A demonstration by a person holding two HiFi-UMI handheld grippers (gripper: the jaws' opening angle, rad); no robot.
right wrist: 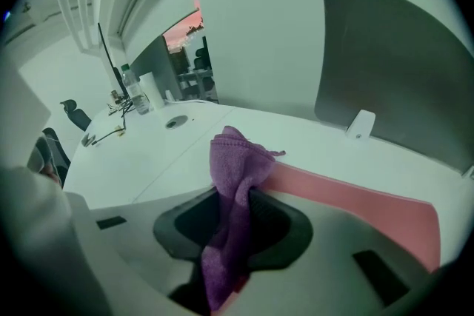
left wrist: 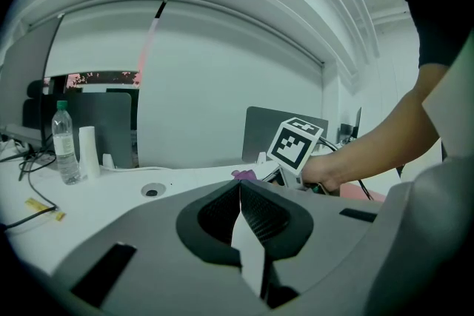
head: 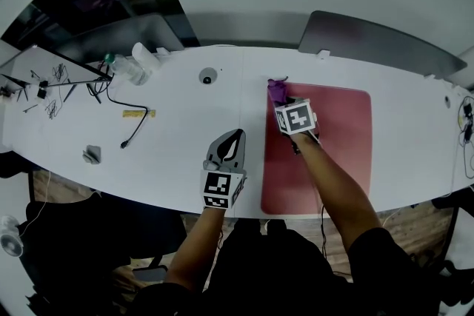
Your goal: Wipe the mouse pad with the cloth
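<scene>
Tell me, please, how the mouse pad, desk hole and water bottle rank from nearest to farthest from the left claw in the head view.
From the left claw:
1. The mouse pad, just to its right.
2. The desk hole, ahead and slightly left.
3. The water bottle, far back left.

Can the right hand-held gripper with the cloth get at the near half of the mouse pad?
Probably yes. The right hand-held gripper grips the cloth at the far left corner of the mouse pad; the pad lies bare, and the left hand-held gripper is off to its left.
</scene>
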